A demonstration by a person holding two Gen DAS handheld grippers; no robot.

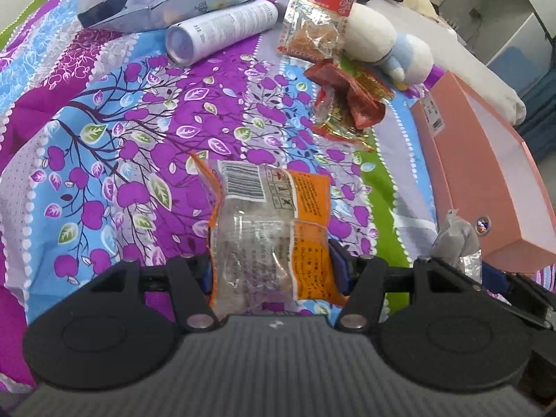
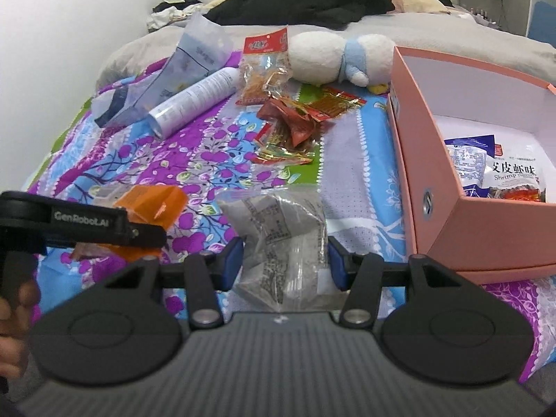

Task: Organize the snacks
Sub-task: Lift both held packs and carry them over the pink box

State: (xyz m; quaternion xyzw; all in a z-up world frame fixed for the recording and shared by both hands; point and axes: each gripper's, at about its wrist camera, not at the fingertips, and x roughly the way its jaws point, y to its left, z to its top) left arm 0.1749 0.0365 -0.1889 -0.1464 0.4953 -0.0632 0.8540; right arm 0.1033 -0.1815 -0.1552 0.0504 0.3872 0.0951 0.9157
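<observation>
Snacks are being gathered from a patterned bedspread (image 1: 104, 111) into a pink box (image 2: 486, 229), where two packets already lie. An orange packet (image 1: 274, 229) is clamped between the blue pads (image 1: 205, 274) of the left gripper (image 1: 272, 274) and is held above the bedspread, its clear middle showing the contents. A grey packet (image 2: 281, 243) is clamped in the same way by the right gripper (image 2: 283, 264), just beside the near wall of the box.

Both packets are judged to be light and soft. The film is thin and crinkled, so it bends around the pads and could slip if the squeeze is relaxed. The contents may be brittle, therefore a harder squeeze is not advised. Hold across the filled middle, as it is now, seems safer than hold at the flat sealed edge, which would let the packet swing.

Further packets remain on the bedspread: a red-topped bag (image 1: 312, 24) and a heap of red wrappers (image 2: 295, 121), near a white tube (image 1: 219, 31) and a plush toy (image 2: 333, 59). These are not yet taken.
</observation>
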